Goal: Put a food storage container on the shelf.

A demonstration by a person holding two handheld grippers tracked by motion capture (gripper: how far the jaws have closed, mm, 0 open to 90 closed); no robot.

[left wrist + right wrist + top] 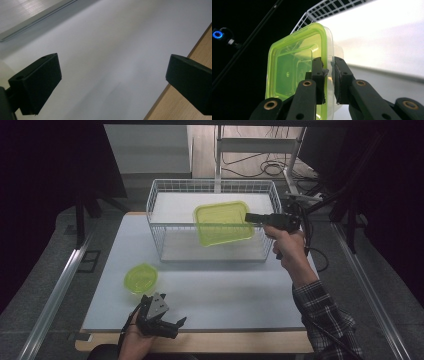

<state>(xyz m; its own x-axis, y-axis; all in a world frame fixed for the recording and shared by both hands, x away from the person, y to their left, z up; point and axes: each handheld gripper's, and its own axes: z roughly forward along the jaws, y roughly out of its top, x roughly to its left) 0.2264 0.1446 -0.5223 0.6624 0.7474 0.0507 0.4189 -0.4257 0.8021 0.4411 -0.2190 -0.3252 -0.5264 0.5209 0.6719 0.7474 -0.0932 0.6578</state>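
Overhead, the right gripper (248, 217) holds a square lime-green lidded container (223, 222) by its edge, up above the white wire basket (162, 187) that stands at the far side of the white tabletop (225, 295). In the high view the container hangs level with the basket's front rim, lid facing up and tilted slightly. From the right gripper view, the two black jaws are closed tight on the container's rim (325, 50), one pad on the green lid side and the other against the clear tub beneath it, with the basket's wire grid (322, 7) beyond.

Nearer the person, a round green lidded container (140, 278) sits on the tabletop, left of centre and well apart from the basket. Just beside the table's near edge, the left gripper (167, 325) rests low in the person's left hand (132, 340). Its jaws stand wide apart in the left gripper view, with nothing between them but bare white tabletop (112, 50) and a strip of wooden edge (200, 50). A plaid sleeve (322, 312) covers the right forearm.
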